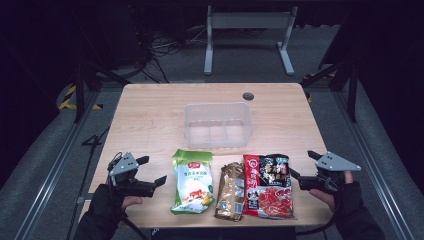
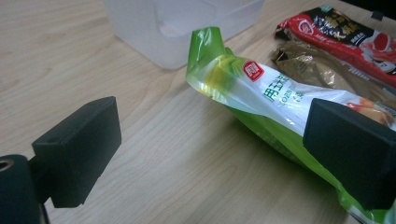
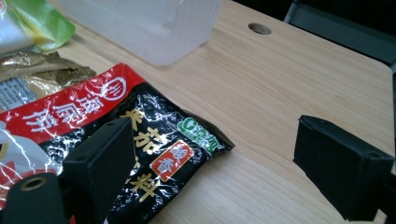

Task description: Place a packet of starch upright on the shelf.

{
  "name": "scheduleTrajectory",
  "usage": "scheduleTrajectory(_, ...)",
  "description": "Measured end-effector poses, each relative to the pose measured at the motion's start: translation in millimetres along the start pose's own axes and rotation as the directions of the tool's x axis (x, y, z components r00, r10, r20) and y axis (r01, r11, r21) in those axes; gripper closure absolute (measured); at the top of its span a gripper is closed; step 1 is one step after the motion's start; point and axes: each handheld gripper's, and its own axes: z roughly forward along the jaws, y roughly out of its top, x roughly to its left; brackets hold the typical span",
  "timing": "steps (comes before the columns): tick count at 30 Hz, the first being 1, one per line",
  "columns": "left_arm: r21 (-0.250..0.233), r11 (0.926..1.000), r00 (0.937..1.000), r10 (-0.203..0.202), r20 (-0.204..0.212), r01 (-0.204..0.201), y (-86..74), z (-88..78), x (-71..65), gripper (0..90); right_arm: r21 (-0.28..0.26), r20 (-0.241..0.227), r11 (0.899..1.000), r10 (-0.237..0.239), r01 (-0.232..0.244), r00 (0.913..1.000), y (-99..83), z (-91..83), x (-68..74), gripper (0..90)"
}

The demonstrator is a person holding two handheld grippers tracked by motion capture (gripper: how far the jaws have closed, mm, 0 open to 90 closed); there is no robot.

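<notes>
- Packets lie in a row along the near edge of the tabletop (image 1: 150, 107): a green-and-white pouch (image 1: 193, 181) at the left, a gold-brown packet (image 1: 230, 190) in the middle, a red-and-black packet (image 1: 267, 185) at the right, each touching or just beside the next.
- Left gripper (image 1: 150, 172) hangs just left of the green pouch with its jaws spread and nothing between them; in the left gripper view the pouch (image 2: 261, 98) lies ahead, partly behind one jaw.
- Right gripper (image 1: 302, 169) sits just right of the red-and-black packet (image 3: 140, 144), jaws likewise parted and empty, one jaw over the packet's corner.
- All three look light, soft and crinkly, with glossy film that is likely slippery; the green pouch seems plump and would sag if lifted at one end.
- A flat sealed end or a side edge looks like the surest place to pinch, rather than the bulging middle.
- Farther back, well apart from the packets, a clear plastic bin (image 1: 218, 125) stands empty mid-tabletop.
</notes>
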Motion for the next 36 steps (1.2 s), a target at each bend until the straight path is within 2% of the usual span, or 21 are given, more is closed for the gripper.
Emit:
scheduleTrajectory(4, 0.05, 0.9986, 0.9978, -0.02, 0.064, 0.017, 7.5, 22.4, 1.7, 5.5, 0.031, -0.014, 0.999, -0.016, 0.016, 0.9998, -0.7, 4.4, 4.9, 13.2)
scheduleTrajectory(6, 0.074, 0.9964, 0.9945, -0.048, 0.093, 0.041, 10.5, 33.7, 1.6, 5.5, 0.041, -0.021, 0.999, -0.01, 0.011, 0.9997, -2.0, 6.8, 4.2, 13.2)
scheduleTrajectory(8, 0.103, 0.994, 0.9938, -0.046, 0.102, 0.035, 13.8, 45.0, 1.2, 5.5, 0.056, -0.021, 0.998, -0.007, 0.008, 0.9998, -3.7, 9.2, 3.8, 13.2)
scheduleTrajectory(10, 0.133, 0.9894, 0.9881, -0.077, 0.133, 0.059, 14.6, 57.2, 1.6, 5.6, 0.066, -0.023, 0.998, -0.01, 0.012, 0.9997, -4.7, 10.4, 4.3, 13.2)
scheduleTrajectory(13, 0.183, 0.981, 0.9827, -0.096, 0.158, 0.066, 14.0, 71.1, 0.4, 5.8, 0.076, -0.032, 0.997, -0.009, 0.011, 0.9995, -5.8, 12.1, 4.9, 13.1)
scheduleTrajectory(16, 0.227, 0.9711, 0.9704, -0.122, 0.208, 0.073, 17.1, 84.5, -2.5, 4.6, 0.092, -0.033, 0.995, -0.02, 0.023, 0.9993, -6.5, 14.0, 6.5, 13.1)
scheduleTrajectory(19, 0.234, 0.9699, 0.9685, -0.12, 0.218, 0.068, 21.3, 91.4, -5.0, 3.8, 0.096, -0.037, 0.995, -0.025, 0.028, 0.999, -6.8, 15.0, 7.0, 13.1)
scheduleTrajectory(20, 0.243, 0.968, 0.9649, -0.121, 0.233, 0.063, 23.9, 94.4, -6.1, 4.0, 0.1, -0.04, 0.995, -0.026, 0.03, 0.9989, -6.9, 15.5, 7.3, 13.2)
scheduleTrajectory(21, 0.253, 0.9652, 0.9625, -0.129, 0.239, 0.066, 25.5, 96.9, -7.3, 7.0, 0.106, -0.041, 0.994, -0.028, 0.032, 0.9988, -6.8, 16.0, 7.8, 13.2)
scheduleTrajectory(22, 0.274, 0.9592, 0.9607, -0.139, 0.24, 0.07, 26.7, 99.0, -8.5, 10.1, 0.11, -0.042, 0.993, -0.03, 0.035, 0.9987, -6.7, 16.4, 8.2, 13.2)
scheduleTrajectory(23, 0.274, 0.9592, 0.9607, -0.139, 0.24, 0.07, 26.7, 99.0, -8.5, 15.1, 0.11, -0.042, 0.993, -0.03, 0.035, 0.9987, -6.7, 16.4, 8.2, 13.2)
scheduleTrajectory(24, 0.274, 0.9599, 0.9572, -0.134, 0.256, 0.061, 27.3, 98.8, -9.1, 15.1, 0.111, -0.043, 0.993, -0.031, 0.035, 0.9986, -6.8, 16.9, 8.4, 13.2)
scheduleTrajectory(25, 0.271, 0.9607, 0.9531, -0.134, 0.271, 0.058, 27.8, 98.1, -9.8, 22.7, 0.112, -0.044, 0.993, -0.031, 0.036, 0.9986, -6.9, 17.2, 8.4, 13.2)
scheduleTrajectory(26, 0.279, 0.9582, 0.9543, -0.139, 0.264, 0.062, 29.3, 96.1, -10.5, 26.4, 0.113, -0.045, 0.993, -0.029, 0.034, 0.9986, -7.0, 17.3, 8.4, 13.2)
scheduleTrajectory(27, 0.278, 0.9585, 0.9527, -0.14, 0.27, 0.062, 29.9, 94.7, -9.6, 40.0, 0.118, -0.044, 0.992, -0.029, 0.034, 0.9986, -7.4, 17.8, 8.2, 13.4)
scheduleTrajectory(28, 0.277, 0.9586, 0.9516, -0.145, 0.271, 0.067, 30.1, 93.6, -9.3, 47.9, 0.12, -0.041, 0.992, -0.031, 0.036, 0.9987, -7.5, 18.2, 8.0, 13.4)
scheduleTrajectory(30, 0.272, 0.9601, 0.9532, -0.139, 0.269, 0.063, 30.3, 92.0, -10.0, 64.9, 0.128, -0.038, 0.991, -0.029, 0.033, 0.9989, -7.8, 18.8, 8.0, 13.4)
scheduleTrajectory(31, 0.268, 0.9616, 0.9542, -0.135, 0.267, 0.061, 30.4, 91.7, -11.8, 69.9, 0.128, -0.039, 0.991, -0.029, 0.034, 0.9988, -8.1, 19.2, 8.1, 13.4)
scheduleTrajectory(33, 0.257, 0.966, 0.9598, -0.099, 0.263, 0.03, 31.9, 90.8, -16.3, 79.0, 0.134, -0.039, 0.99, -0.03, 0.035, 0.9988, -8.5, 19.7, 8.4, 13.3)
scheduleTrajectory(36, 0.235, 0.9721, 0.9674, -0.057, 0.247, -0.002, 33.8, 86.4, -21.9, 82.5, 0.137, -0.041, 0.99, -0.026, 0.031, 0.9988, -8.5, 20.6, 8.9, 13.4)
